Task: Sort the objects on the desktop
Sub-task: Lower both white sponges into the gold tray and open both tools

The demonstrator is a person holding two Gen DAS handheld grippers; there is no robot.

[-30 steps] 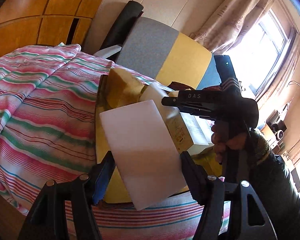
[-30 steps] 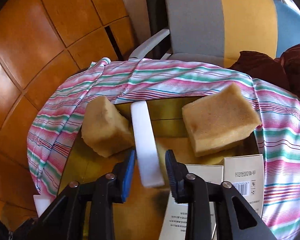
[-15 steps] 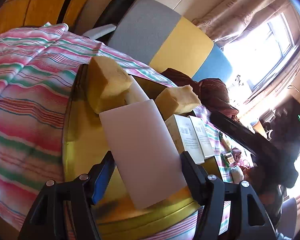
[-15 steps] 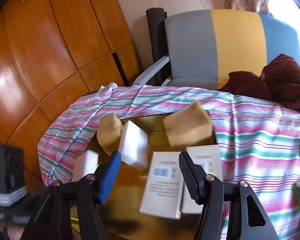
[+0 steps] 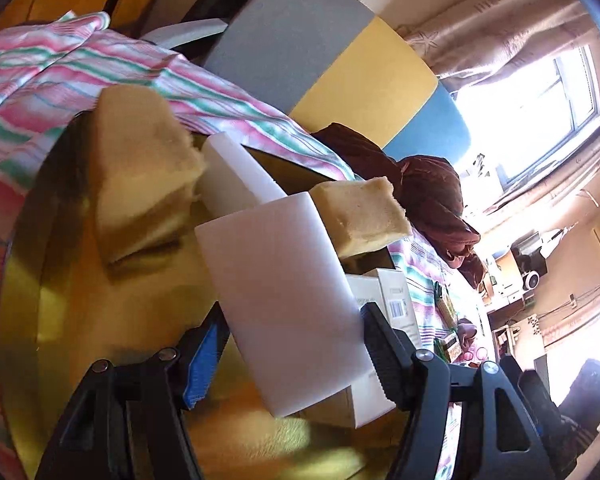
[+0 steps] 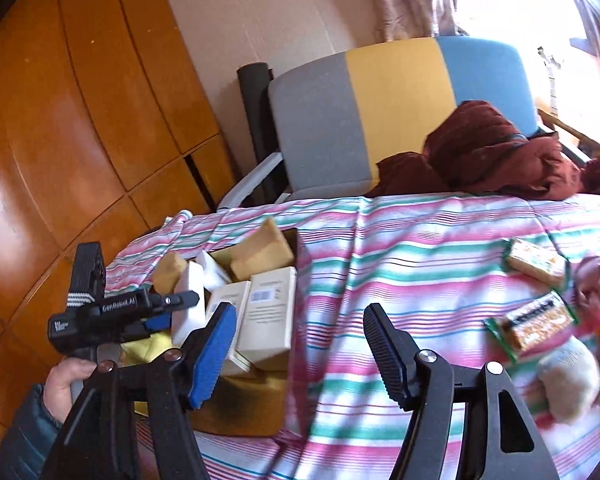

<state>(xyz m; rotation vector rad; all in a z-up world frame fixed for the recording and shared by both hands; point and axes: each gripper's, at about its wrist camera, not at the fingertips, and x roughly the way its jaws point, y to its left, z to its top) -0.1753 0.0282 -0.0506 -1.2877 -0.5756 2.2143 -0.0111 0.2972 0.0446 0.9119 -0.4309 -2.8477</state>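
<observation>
Left hand-held gripper (image 5: 288, 348): clamped on a white block (image 5: 284, 296) above the gold tray (image 5: 112, 320); whether the block's lower end touches the tray cannot be told
Right hand-held gripper (image 6: 300, 344): jaws wide apart, holding nothing, above the striped cloth (image 6: 400, 248) beside the tray
Hand (image 6: 66, 380): grips the left tool's handle at the right view's left edge, sleeve cut off
Tray contents: two tan sponges (image 5: 140, 172), a second white block (image 5: 236, 176) between them, two white boxes (image 5: 384, 300) largely hidden behind the held block
Snack bars (image 6: 536, 264): two on the cloth, well apart from the tray
Far right of cloth: pink and pale things, blurred, hard to make out
Chair (image 6: 380, 116): behind the table, a maroon cloth (image 6: 496, 152) heaped on it
</observation>
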